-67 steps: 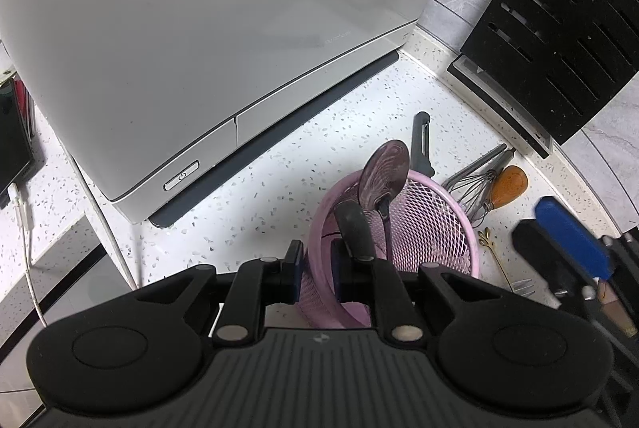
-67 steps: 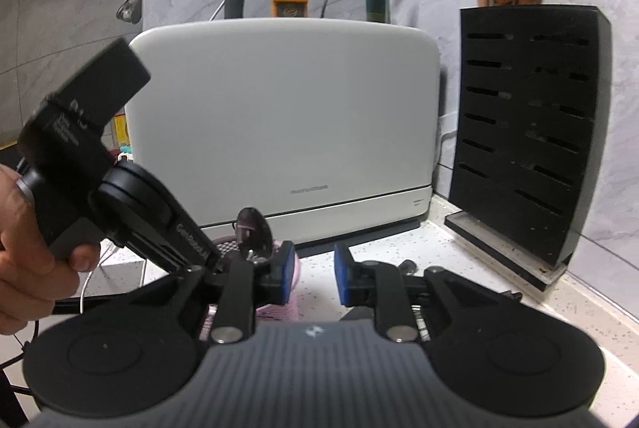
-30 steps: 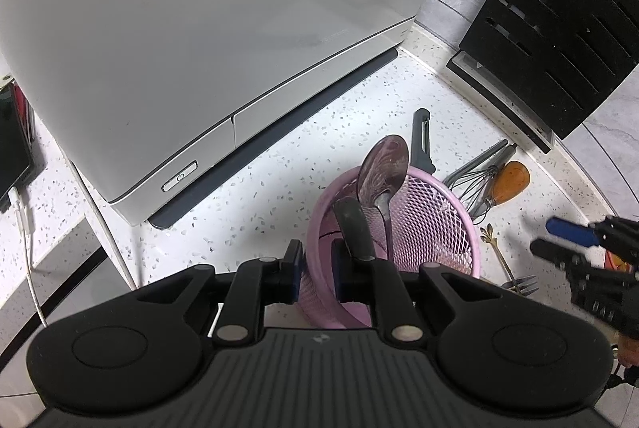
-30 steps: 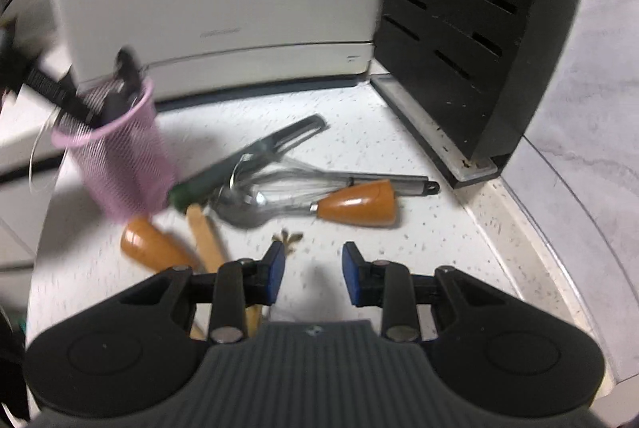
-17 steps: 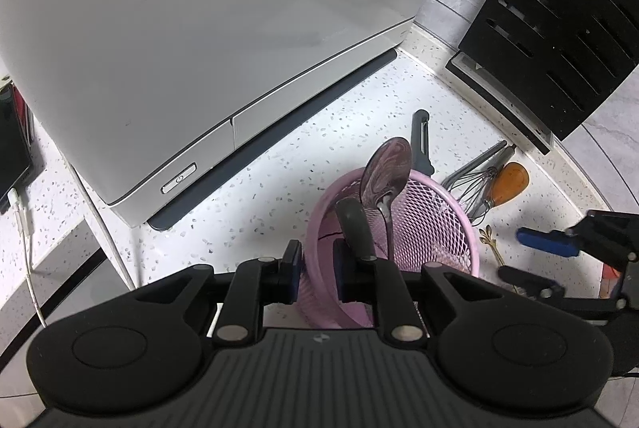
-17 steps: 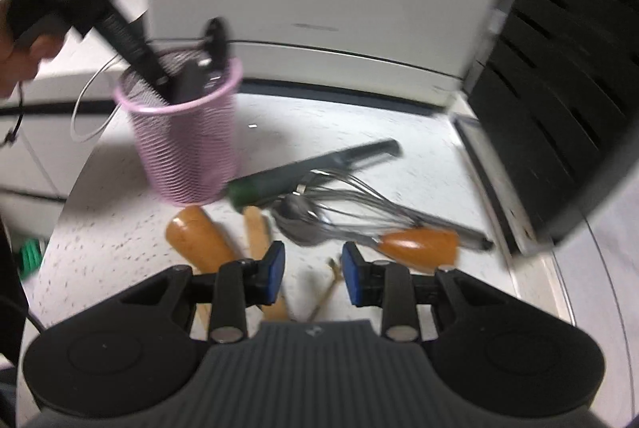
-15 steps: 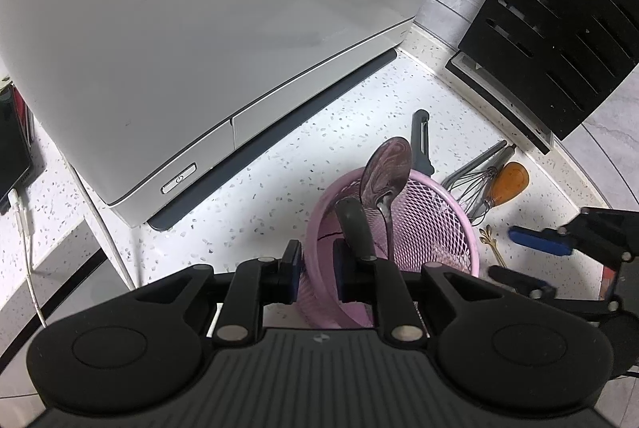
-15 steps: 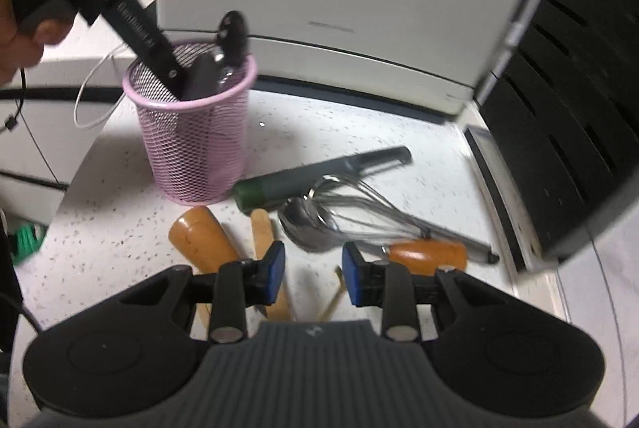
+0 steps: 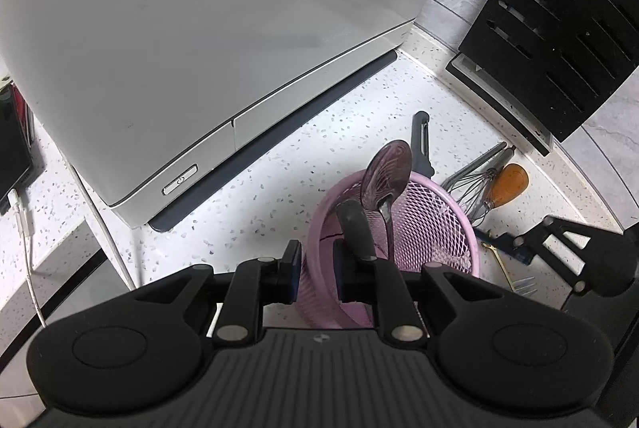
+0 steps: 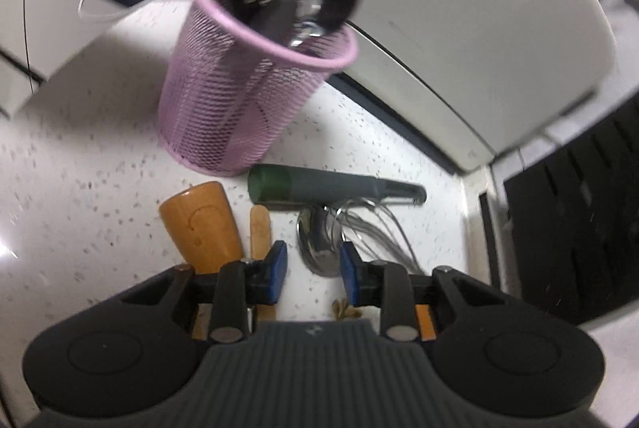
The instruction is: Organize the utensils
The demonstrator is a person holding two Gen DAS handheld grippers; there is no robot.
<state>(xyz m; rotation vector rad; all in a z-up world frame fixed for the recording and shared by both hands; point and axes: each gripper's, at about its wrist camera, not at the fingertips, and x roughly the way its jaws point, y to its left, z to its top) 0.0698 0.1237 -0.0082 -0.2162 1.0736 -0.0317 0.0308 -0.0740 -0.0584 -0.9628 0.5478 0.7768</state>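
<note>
Left gripper angled steeply down, jaws clamped on pink wire-mesh cup rim. Right gripper tilted down over bench, jaws closing, empty, above steel spoon.

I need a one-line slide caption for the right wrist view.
Right tool, closing, empty, above a spoon beside the pink mesh cup.

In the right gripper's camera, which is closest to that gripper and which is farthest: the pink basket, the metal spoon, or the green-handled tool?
From the right gripper, nearest first:
1. Metal spoon: its bowl lies on the counter just past the fingertips.
2. Green-handled tool: lies crosswise behind the spoon.
3. Pink mesh basket: stands farthest back, up and left.
</note>
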